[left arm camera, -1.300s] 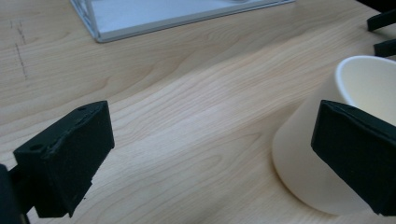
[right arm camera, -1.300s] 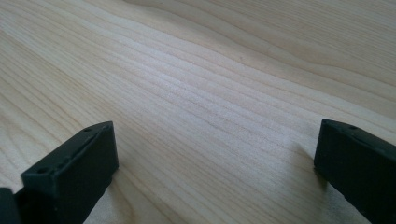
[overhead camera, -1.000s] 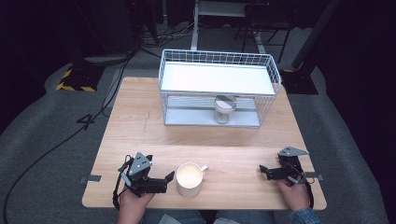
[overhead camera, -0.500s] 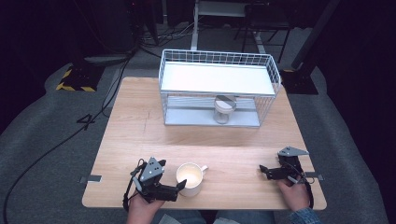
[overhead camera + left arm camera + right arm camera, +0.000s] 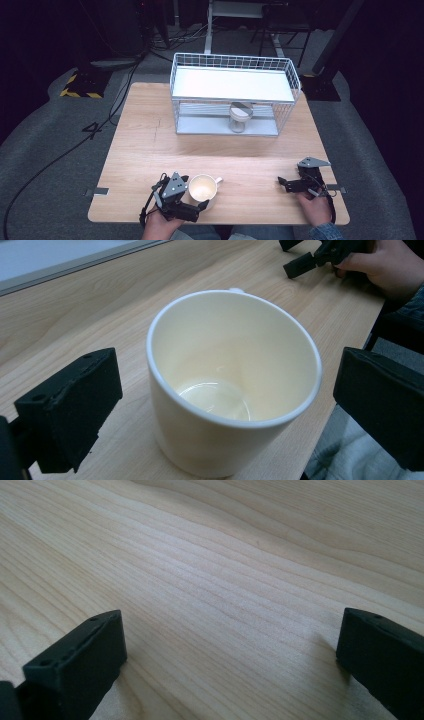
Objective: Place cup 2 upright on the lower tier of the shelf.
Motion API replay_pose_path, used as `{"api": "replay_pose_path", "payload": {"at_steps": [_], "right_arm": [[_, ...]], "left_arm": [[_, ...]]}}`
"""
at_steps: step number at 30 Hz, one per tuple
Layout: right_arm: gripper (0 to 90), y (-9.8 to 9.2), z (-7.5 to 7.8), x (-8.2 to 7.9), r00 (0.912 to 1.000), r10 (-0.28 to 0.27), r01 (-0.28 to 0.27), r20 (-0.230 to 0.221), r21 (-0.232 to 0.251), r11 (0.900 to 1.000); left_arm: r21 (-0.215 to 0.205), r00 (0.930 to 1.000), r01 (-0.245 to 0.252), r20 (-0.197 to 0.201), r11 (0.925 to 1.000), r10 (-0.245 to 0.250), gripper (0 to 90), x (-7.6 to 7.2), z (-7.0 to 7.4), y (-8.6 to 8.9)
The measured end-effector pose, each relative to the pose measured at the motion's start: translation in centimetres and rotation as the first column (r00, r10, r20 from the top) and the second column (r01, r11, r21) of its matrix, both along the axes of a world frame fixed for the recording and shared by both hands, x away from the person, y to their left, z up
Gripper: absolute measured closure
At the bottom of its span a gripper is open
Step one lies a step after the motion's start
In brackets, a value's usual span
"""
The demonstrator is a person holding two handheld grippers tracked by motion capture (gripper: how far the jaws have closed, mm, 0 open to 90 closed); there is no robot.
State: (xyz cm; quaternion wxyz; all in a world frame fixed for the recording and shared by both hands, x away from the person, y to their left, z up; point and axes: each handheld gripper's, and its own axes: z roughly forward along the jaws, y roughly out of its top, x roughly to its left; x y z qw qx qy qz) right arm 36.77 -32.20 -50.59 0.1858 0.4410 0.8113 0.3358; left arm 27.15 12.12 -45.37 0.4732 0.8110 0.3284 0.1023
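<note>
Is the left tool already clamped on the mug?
No, the left tool is open, its jaws standing apart on either side of the mug without touching it.

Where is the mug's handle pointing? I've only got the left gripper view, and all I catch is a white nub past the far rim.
Observer: In the high view the handle sticks out from the mug toward the person's right, away from the left gripper.
Operator: Is anything beyond the mug on the table?
Observer: Yes, a white wire rack stands at the far side, with a small cup on its lower level.
Operator: And the right gripper?
Observer: The right gripper is open over bare wood.
</note>
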Motion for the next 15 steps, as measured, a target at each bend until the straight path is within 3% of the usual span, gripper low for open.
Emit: {"api": "replay_pose_path", "payload": {"at_steps": [15], "right_arm": [[0.0, 0.0, 0.0, 0.0, 1.0000, -0.003, 0.003, -0.001, -0.001, 1.000]], "left_arm": [[0.037, 0.9998, 0.009, -0.016, 0.9993, -0.009, 0.0, 1.0, -1.6, -1.7]]}}
